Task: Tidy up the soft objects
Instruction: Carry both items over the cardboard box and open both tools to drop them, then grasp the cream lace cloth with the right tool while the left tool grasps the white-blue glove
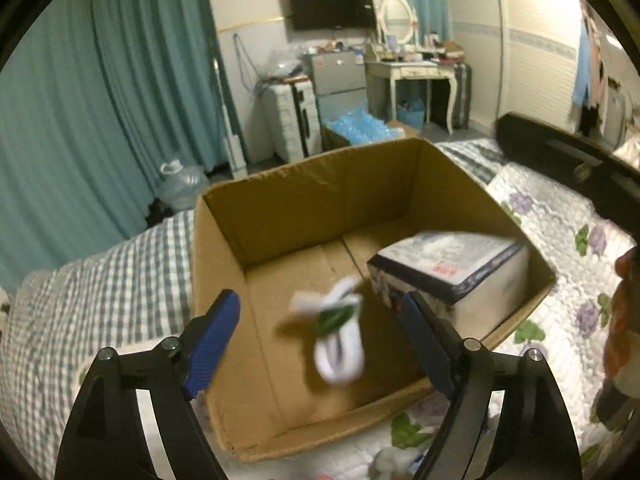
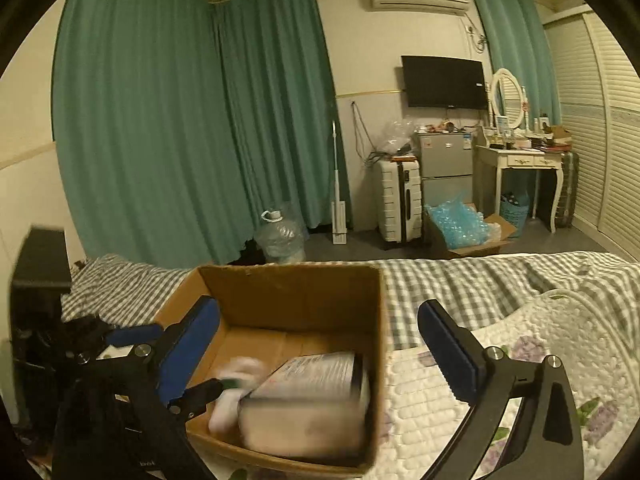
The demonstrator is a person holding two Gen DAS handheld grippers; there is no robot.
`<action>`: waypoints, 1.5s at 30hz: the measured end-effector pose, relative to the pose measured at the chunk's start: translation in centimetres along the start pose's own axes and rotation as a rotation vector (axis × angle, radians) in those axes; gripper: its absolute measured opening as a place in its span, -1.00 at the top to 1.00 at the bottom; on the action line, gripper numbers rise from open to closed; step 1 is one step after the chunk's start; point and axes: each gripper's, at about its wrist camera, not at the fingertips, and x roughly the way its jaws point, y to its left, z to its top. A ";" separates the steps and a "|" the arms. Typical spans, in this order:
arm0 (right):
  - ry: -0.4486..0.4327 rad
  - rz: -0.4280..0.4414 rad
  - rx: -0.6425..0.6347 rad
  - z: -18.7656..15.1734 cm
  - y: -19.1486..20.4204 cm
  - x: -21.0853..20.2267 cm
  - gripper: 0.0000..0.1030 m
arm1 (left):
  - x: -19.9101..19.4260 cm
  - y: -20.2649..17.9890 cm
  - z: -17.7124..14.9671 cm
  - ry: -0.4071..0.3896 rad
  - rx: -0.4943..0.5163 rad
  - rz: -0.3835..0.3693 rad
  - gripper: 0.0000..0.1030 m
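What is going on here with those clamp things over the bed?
A person is tidying soft things into a cardboard box that sits on the bed. The left gripper is open over the box, and a white sock, blurred, is inside the box just beneath it, free of the fingers. A wrapped pack already lies in the box. The right gripper is open too, holding nothing.

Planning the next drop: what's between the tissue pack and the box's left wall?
In the left wrist view, a blurred white sock bundle lies on the cardboard box floor, left of the tissue pack.
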 end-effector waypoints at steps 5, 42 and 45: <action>-0.029 -0.054 -0.043 1.2 0.1 -4.1 -0.96 | -3.5 0.0 0.0 -0.042 -0.053 0.021 -0.63; 0.412 -0.063 -0.154 -19.2 8.3 -13.0 -0.94 | -14.4 -2.0 -23.1 0.069 -0.226 0.066 -0.65; 0.440 -0.065 -0.116 -19.6 8.0 -11.7 -0.51 | -13.9 -2.2 -23.7 0.083 -0.213 0.056 -0.65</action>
